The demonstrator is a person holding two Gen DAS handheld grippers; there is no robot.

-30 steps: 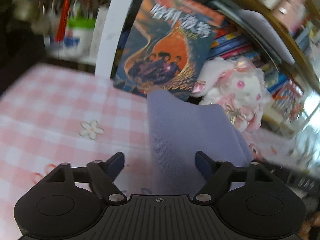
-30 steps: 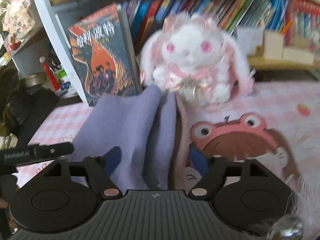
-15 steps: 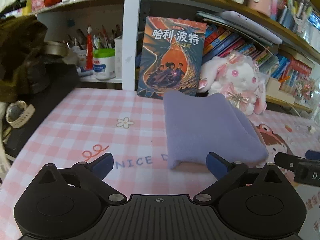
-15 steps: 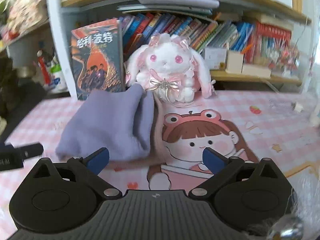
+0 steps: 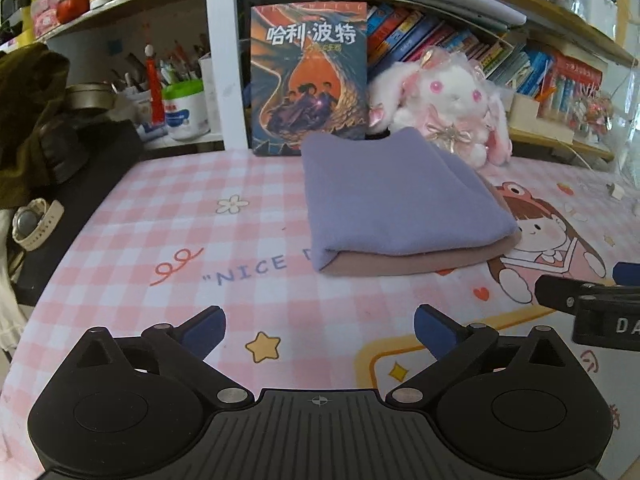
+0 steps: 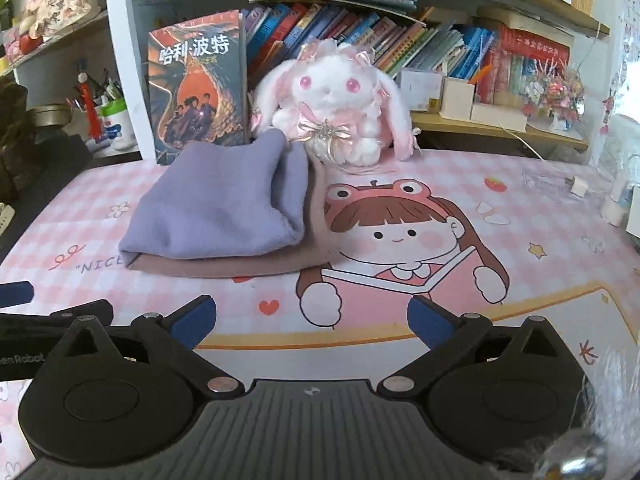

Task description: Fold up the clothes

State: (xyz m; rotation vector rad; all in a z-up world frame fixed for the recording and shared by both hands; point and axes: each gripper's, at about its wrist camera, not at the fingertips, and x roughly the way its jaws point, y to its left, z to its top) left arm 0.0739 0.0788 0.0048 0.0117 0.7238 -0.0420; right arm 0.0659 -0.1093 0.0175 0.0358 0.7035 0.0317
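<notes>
A folded purple garment (image 5: 396, 200) lies on top of a folded dusty-pink garment (image 5: 408, 262) on the pink checked desk mat (image 5: 192, 216). The same stack shows in the right wrist view, purple (image 6: 224, 204) over pink (image 6: 248, 266). My left gripper (image 5: 320, 330) is open and empty, well back from the stack near the mat's front. My right gripper (image 6: 312, 322) is open and empty, also back from the stack. The right gripper's finger shows at the right edge of the left wrist view (image 5: 580, 298).
A book (image 5: 310, 76) and a white plush rabbit (image 5: 444, 96) stand just behind the stack against the bookshelf. A pen cup (image 5: 184, 108) stands at the back left. A watch (image 5: 34, 224) and a dark cloth lie off the mat's left edge.
Both grippers let go of the purple garment, opened wider and pulled back toward the mat's front. The purple garment now lies folded flat on the pink one.
</notes>
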